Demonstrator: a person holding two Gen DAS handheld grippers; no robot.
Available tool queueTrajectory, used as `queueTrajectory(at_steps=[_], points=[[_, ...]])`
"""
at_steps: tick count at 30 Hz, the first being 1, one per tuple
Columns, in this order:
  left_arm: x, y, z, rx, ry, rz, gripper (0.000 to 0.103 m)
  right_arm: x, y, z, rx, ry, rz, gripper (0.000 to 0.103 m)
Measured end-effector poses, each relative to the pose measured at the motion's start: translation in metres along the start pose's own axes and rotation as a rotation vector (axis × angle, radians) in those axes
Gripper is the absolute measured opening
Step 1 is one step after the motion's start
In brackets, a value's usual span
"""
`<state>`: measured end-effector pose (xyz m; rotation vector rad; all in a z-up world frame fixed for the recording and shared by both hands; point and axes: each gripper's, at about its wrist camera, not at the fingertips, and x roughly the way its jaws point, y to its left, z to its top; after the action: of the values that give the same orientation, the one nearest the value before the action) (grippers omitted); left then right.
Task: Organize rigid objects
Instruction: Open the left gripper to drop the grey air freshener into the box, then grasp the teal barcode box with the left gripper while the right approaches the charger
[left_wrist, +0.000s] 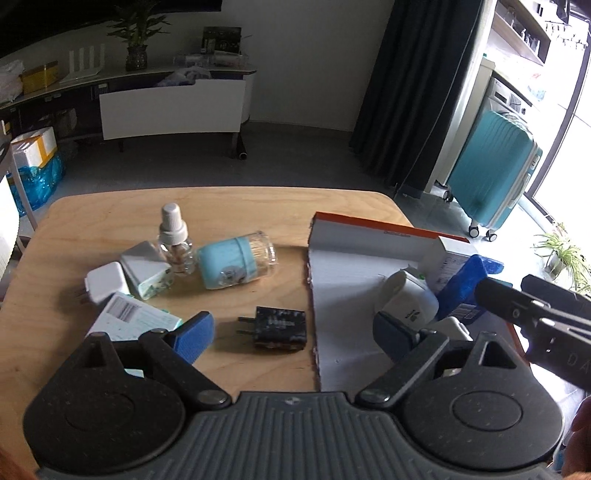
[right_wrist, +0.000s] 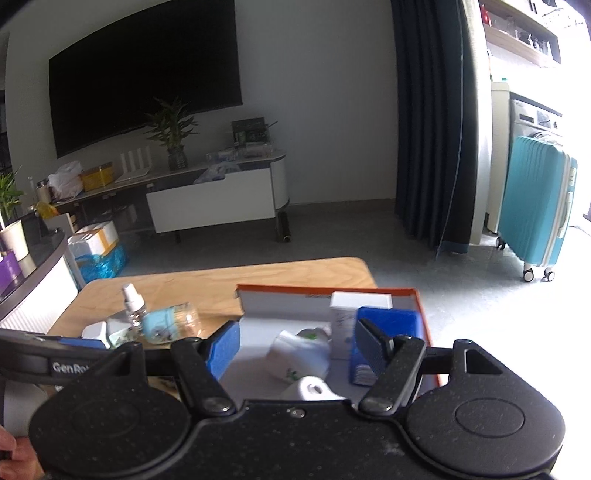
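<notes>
Left wrist view: the left gripper (left_wrist: 291, 334) hangs spread and empty above the black plug adapter (left_wrist: 275, 328), lined up to take it; bare wood around gives room, the orange-edged box lid (left_wrist: 369, 225) just right.

Right wrist view: the right gripper (right_wrist: 299, 350), fingers apart and empty, hovers over the lid (right_wrist: 424, 321), where the blue box (right_wrist: 391, 321) and white carton (right_wrist: 351, 317) crowd the far corner.

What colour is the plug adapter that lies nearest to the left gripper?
Black. The plug adapter shows best in the left wrist view, lying on the wooden table.
</notes>
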<state>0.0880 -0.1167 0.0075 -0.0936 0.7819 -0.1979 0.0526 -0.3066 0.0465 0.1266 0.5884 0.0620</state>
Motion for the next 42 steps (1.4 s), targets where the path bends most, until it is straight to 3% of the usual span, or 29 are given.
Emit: queueTrajectory(at_steps=[22,33,42], points=[[-0.018,0.084,-0.018,-0.118,0.003,0.109,0.095,0.032,0.083,-0.018,-0.086,0.09,0.141,0.082],[-0.007,0.111,-0.03,-0.145,0.046,0.146,0.095,0.044,0.09,-0.027,-0.095,0.122,0.166,0.082],[0.018,0.111,-0.03,-0.091,0.086,0.146,0.096,0.058,0.087,-0.035,-0.096,0.158,0.163,0.082]])
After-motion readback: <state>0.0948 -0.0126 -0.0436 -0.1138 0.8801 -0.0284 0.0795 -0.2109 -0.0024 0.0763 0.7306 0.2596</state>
